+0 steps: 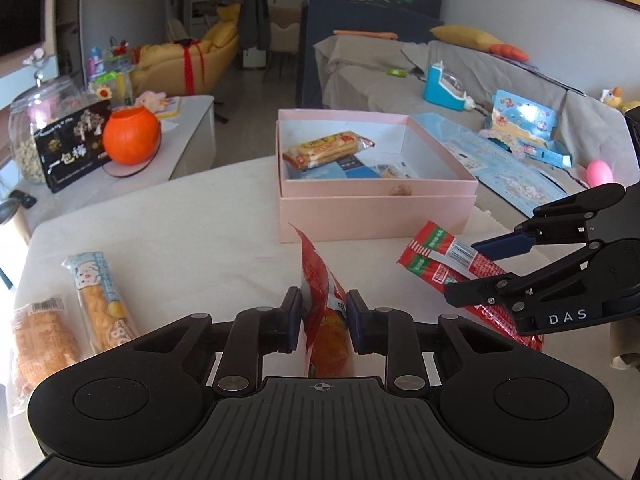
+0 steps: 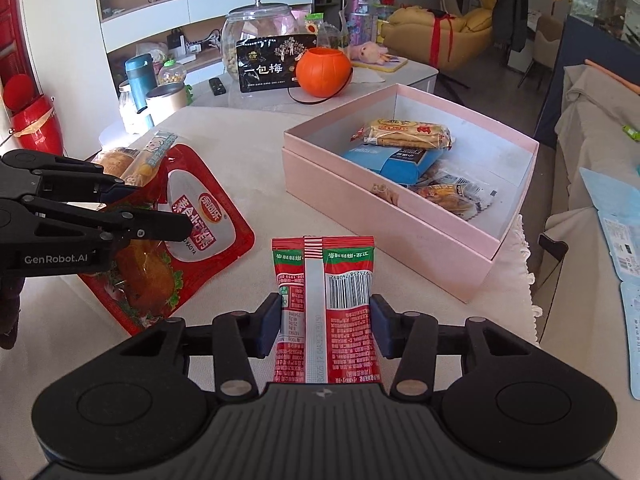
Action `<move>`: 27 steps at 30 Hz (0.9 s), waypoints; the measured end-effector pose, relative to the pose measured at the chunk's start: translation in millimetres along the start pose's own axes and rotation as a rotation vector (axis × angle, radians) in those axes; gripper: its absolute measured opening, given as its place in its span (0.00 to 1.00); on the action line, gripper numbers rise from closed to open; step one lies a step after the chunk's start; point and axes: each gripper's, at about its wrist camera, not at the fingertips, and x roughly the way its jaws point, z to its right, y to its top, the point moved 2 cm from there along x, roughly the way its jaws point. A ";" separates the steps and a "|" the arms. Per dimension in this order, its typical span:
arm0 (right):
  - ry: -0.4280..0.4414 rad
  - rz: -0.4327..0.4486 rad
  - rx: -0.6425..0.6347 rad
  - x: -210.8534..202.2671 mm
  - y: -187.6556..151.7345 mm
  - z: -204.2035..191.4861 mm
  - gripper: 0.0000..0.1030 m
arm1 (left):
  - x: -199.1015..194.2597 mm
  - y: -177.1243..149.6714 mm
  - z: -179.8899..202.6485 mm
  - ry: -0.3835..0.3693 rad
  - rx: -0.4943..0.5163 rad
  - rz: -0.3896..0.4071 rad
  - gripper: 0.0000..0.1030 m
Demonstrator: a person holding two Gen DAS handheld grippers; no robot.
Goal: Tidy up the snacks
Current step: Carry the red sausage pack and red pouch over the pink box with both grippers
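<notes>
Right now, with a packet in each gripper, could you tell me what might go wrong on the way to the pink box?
1. The left gripper pinches the big red pouch by a thin edge; it may swing or slip.
2. Both grippers aim at one pink box; they could collide.
3. The right gripper holds the red sachet low; it may droop and catch the wall.

Side table far left: lidded glass jar half full of pale nuts, black packet with white Chinese lettering leaning on it, orange pumpkin bucket just right of the packet. Teal tumbler and remote left of the jar. Far back: yellow armchair with red ribbon. Right: grey-covered sofa with blue toy, yellow cushion.
</notes>
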 end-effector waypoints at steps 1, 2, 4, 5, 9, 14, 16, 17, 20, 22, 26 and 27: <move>-0.005 -0.001 -0.009 0.3 -1.8 -0.9 0.45 | 4.5 0.7 -1.6 0.001 -0.015 0.001 0.28; -0.010 -0.005 -0.017 1.3 -3.6 -2.3 0.45 | 10.2 1.8 -3.3 0.006 -0.026 -0.005 0.29; -0.013 -0.023 -0.024 5.8 -9.1 -4.0 0.46 | 23.2 3.6 -8.3 0.016 -0.046 -0.038 0.31; -0.009 -0.034 -0.021 8.2 -11.6 -4.0 0.46 | 30.2 4.2 -11.4 0.015 -0.061 -0.056 0.33; -0.001 -0.067 0.006 16.9 -21.0 0.3 0.46 | 42.0 6.2 -19.5 0.008 -0.083 -0.080 0.35; 0.011 -0.080 0.018 22.1 -26.5 3.1 0.60 | 35.8 5.5 -17.3 0.004 -0.091 -0.078 0.31; -0.003 -0.073 0.000 22.3 -27.4 -0.9 0.61 | 29.9 5.8 -14.2 0.001 -0.086 -0.066 0.29; -0.008 -0.073 -0.007 22.0 -27.1 -2.7 0.59 | 26.6 5.9 -12.1 0.001 -0.078 -0.061 0.28; 0.009 -0.080 -0.015 16.5 -24.5 -5.3 0.45 | 13.0 7.7 -3.0 -0.003 -0.045 -0.037 0.27; 0.015 -0.064 -0.013 7.4 -22.0 -6.5 0.45 | 3.5 9.1 0.0 -0.009 -0.045 -0.015 0.26; 0.003 -0.011 -0.002 -14.7 -12.7 -4.8 0.45 | -15.4 14.3 3.6 -0.024 -0.057 0.036 0.26; -0.002 0.006 0.004 -21.2 -9.6 -3.5 0.45 | -21.1 16.9 5.8 -0.025 -0.053 0.050 0.26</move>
